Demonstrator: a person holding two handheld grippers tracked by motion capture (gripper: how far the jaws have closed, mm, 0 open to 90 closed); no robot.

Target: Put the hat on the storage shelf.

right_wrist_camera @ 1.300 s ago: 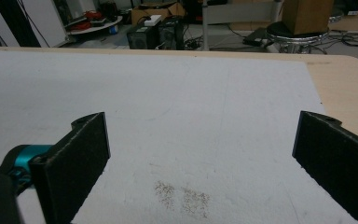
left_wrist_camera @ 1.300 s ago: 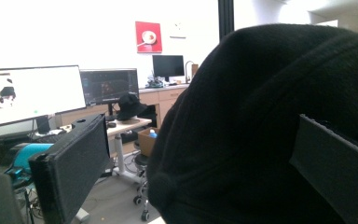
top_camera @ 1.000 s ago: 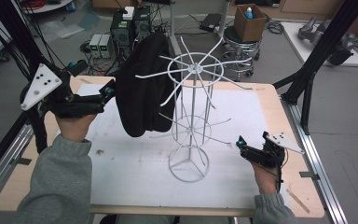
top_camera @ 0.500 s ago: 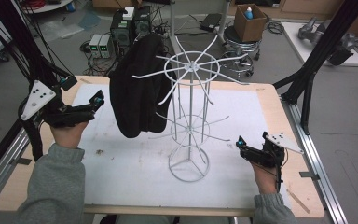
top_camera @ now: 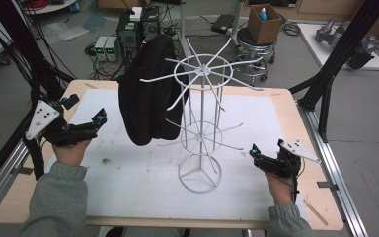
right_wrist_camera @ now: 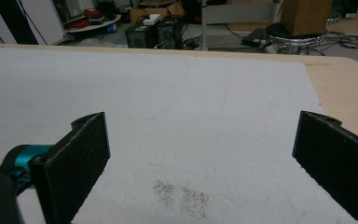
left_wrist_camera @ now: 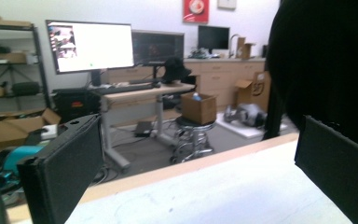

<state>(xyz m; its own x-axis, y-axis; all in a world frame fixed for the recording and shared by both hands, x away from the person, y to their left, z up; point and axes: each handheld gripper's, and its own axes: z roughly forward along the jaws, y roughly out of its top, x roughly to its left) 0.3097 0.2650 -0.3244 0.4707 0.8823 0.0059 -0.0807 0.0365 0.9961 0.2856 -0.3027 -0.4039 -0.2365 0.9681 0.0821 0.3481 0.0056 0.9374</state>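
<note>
Two sets of tongs stood with jaws apart and empty: the left tongs [top_camera: 100,118] hovered over the counter's [top_camera: 286,106] left side, just beside the black garment [top_camera: 147,94]; the right tongs [top_camera: 253,152] rested low near the right edge, well apart from it; the garment hung on an arm of the white wire rack [top_camera: 201,123], hiding the arm's tip; in the left gripper view the garment [left_wrist_camera: 326,60] was cut off at the frame's right edge.

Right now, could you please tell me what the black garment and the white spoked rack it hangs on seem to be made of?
The black garment looks like soft, matte knit or fleece fabric: it drapes in limp folds without shine. The white spoked rack appears to be thin metal wire with a smooth white coating, judging by its slender rigid rods and ring base, though plastic can't be excluded.
</note>
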